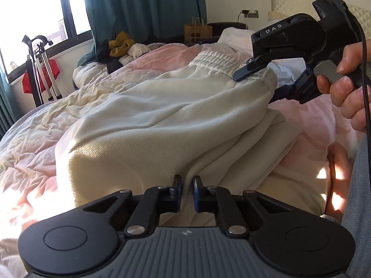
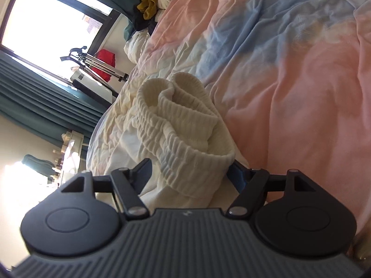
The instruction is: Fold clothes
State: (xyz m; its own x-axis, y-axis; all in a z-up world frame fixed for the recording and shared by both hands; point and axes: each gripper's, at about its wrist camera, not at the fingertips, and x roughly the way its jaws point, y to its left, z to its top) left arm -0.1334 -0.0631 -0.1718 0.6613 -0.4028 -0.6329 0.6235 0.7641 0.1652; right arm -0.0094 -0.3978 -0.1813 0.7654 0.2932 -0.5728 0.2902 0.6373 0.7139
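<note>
Cream sweatpants [image 1: 162,115] lie crumpled across the pink and blue duvet [image 2: 301,69]. At the bottom of the left wrist view my left gripper [image 1: 187,185] is shut on a fold of their near end, with cloth pinched between the two fingers. The ribbed elastic waistband [image 1: 215,61] is at the far end. My right gripper [image 1: 254,88], held by a hand [image 1: 347,85], straddles the waistband's right corner. In the right wrist view the right gripper [image 2: 190,171] stands open with the bunched waistband [image 2: 185,125] between its fingers; the left finger is clear of the cloth.
A pile of clothes with a mustard garment [image 1: 120,46] sits at the bed's far end, with a paper bag [image 1: 197,31] behind it. A tripod stand [image 1: 44,69] and a red item stand by the window on the left. White pillows [image 1: 289,2] are at the back right.
</note>
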